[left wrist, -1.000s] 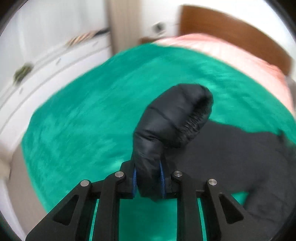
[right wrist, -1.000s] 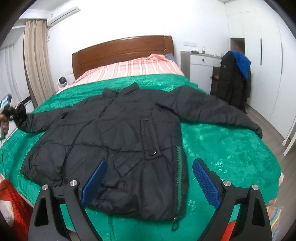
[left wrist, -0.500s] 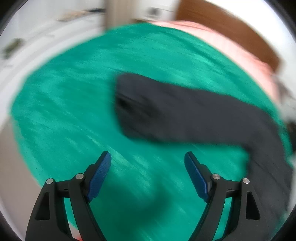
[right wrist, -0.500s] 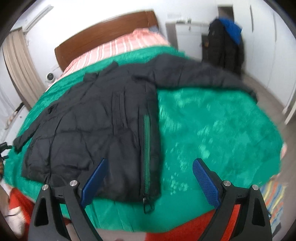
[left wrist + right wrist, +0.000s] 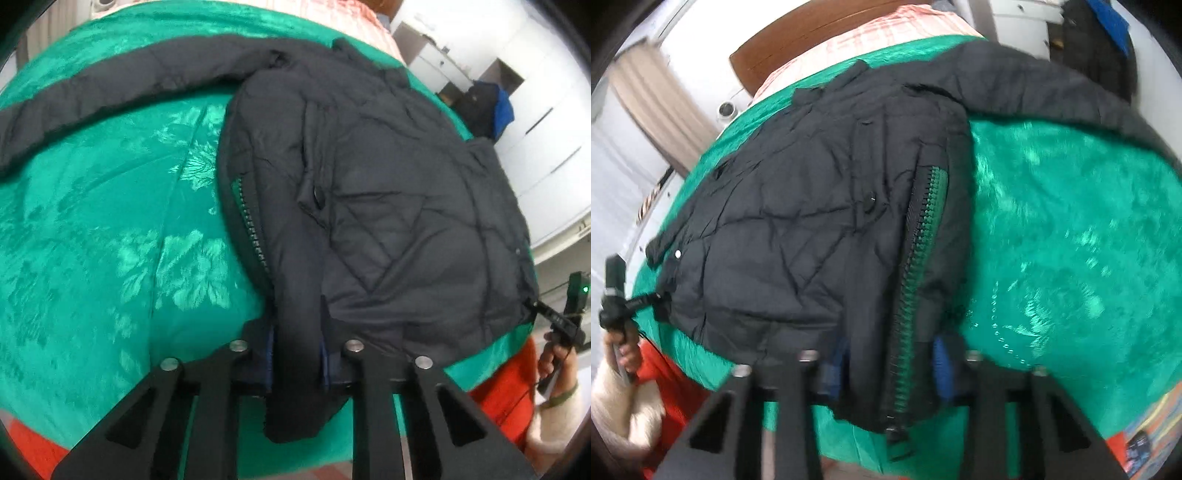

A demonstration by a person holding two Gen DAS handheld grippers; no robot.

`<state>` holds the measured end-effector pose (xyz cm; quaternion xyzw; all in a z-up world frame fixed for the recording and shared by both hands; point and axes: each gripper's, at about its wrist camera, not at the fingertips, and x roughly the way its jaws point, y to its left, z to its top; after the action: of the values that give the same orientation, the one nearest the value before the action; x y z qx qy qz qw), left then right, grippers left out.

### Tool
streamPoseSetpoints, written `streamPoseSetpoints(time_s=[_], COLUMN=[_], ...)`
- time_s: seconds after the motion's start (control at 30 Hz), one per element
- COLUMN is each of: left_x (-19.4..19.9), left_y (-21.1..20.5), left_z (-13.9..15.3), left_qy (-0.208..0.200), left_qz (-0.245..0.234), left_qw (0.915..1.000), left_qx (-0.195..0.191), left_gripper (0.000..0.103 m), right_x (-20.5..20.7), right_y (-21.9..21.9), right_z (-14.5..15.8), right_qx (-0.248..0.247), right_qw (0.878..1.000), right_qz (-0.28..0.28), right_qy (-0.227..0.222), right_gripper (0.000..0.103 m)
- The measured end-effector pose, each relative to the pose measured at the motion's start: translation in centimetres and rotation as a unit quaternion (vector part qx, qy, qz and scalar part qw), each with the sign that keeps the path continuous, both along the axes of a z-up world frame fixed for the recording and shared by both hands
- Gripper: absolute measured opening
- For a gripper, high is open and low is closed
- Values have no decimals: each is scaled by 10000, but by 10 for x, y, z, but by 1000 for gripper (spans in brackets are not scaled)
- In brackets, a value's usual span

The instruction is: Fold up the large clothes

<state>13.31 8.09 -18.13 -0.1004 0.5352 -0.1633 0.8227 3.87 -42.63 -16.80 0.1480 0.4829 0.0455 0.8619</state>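
Observation:
A black quilted jacket (image 5: 388, 184) (image 5: 798, 221) lies spread on the green bedspread (image 5: 110, 221) (image 5: 1071, 240), both sleeves stretched out sideways. My left gripper (image 5: 295, 354) is shut on the hem at one bottom corner, and the fabric bulges out between its blue pads. It also shows in the right wrist view as the left gripper (image 5: 646, 299) pinching that corner. My right gripper (image 5: 888, 369) is closing on the other bottom corner, beside the green-backed zipper (image 5: 916, 258), with both pads against the fabric.
A wooden headboard (image 5: 812, 40) and a striped pink sheet (image 5: 905, 26) lie at the bed's far end. A dark coat (image 5: 1100, 44) hangs by white cabinets, and a curtain (image 5: 661, 110) hangs on the left. Red cloth (image 5: 506, 387) hangs below the bed's near edge. A person's hand (image 5: 557, 369) holds the right gripper.
The left gripper let go of the sleeve cuff, opened, swung across to the bottom hem and shut on it. The right gripper came down to the hem and closed from wide open.

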Motion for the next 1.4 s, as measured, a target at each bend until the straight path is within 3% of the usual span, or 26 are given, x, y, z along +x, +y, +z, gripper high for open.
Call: streamPoseSetpoints(time_s=[0.1, 0.27, 0.4, 0.47, 0.53, 0.6, 0.63, 0.67, 0.8, 0.9, 0.97, 1.1, 1.3, 1.4], left_x=[-18, -44, -35, -38, -37, -38, -39, -39, -37, -24, -23, -5, -4, -3], left_y=[5, 1, 6, 8, 1, -6, -8, -8, -1, 2, 12, 3, 4, 9], left_z=[5, -8, -9, -5, -1, 8, 12, 20, 58, 81, 90, 97, 76, 64], left_qy=[-90, 95, 184, 141, 15, -144, -210, -311, -889, -1329, -1522, -1790, -1469, -1358], left_qz=[-20, 9, 104, 24, -77, -116, -108, -92, 295, 744, 939, 1315, 1560, 1631], left_qw=[9999, 9996, 9996, 9993, 9976, 9947, 9940, 9936, 9907, 9840, 9797, 9700, 9723, 9705], left_qx=[86, 262, 192, 356, 691, 1007, 1067, 1086, 990, 924, 910, 985, 935, 1141], left_gripper=[15, 15, 16, 19, 29, 39, 42, 49, 83, 93, 96, 99, 99, 99], right_x=[-6, -27, -27, -26, -25, -27, -29, -39, -50, -46, -34, -4, 60, 74], right_y=[8, 15, 10, 12, 9, 2, -4, -10, -45, -80, -115, -191, -274, -297], right_z=[8, -3, -15, -14, -12, -12, -12, -10, 7, 20, 27, 24, -32, -41], right_qx=[-270, -425, -248, -343, -350, -214, -105, -15, 355, 479, 736, 1246, 2571, 2920], right_qw=[9995, 9980, 9984, 9982, 9983, 9988, 9989, 9990, 9983, 9936, 9844, 9525, 8887, 8536], right_qz=[104, 194, 45, 77, 111, 40, -48, -95, -457, -959, -1425, -2478, -3616, -4062], right_qy=[94, 435, 505, 488, 462, 439, 448, 426, 48, -364, -721, -1259, -1152, -1454], right_gripper=[30, 30, 30, 30, 31, 39, 51, 59, 63, 69, 69, 69, 69, 62])
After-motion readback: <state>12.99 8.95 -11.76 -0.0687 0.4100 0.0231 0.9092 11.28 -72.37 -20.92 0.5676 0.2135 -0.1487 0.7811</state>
